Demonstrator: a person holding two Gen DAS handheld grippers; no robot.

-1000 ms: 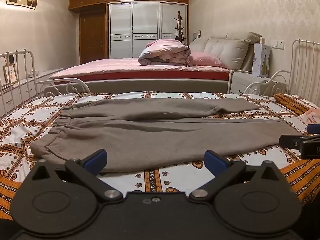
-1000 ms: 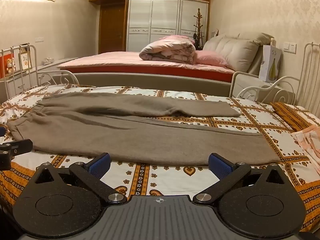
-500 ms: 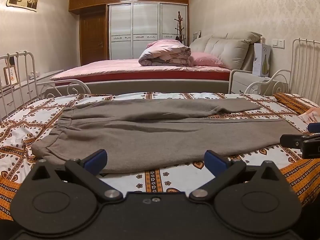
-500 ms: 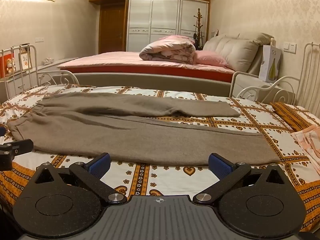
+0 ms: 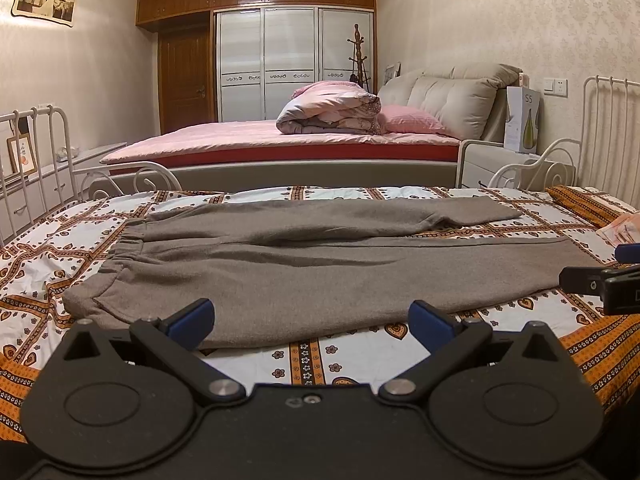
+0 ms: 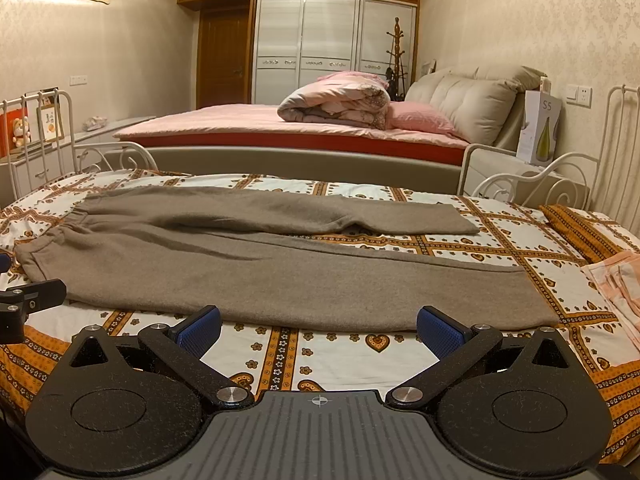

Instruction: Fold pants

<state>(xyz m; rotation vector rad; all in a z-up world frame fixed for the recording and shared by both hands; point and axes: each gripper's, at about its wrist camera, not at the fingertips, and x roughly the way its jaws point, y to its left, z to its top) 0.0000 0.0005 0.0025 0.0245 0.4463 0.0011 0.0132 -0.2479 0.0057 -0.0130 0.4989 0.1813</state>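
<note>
The brown pants (image 5: 304, 264) lie flat across the patterned bedspread (image 5: 320, 356), waistband to the left. The left gripper (image 5: 312, 320) and the right gripper (image 6: 318, 330) are both spread wide, empty, just before the pants' near edge

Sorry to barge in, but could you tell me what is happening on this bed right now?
A person is holding two handheld grippers over a pair of brown pants spread flat on the patterned bedspread, waistband to the left, legs to the right and apart. The left gripper and the right gripper are both open, poised at the near edge of the pants, the left toward the waistband, the right toward the cuffs. Neither holds any fabric, so no fold has been made yet.
</note>
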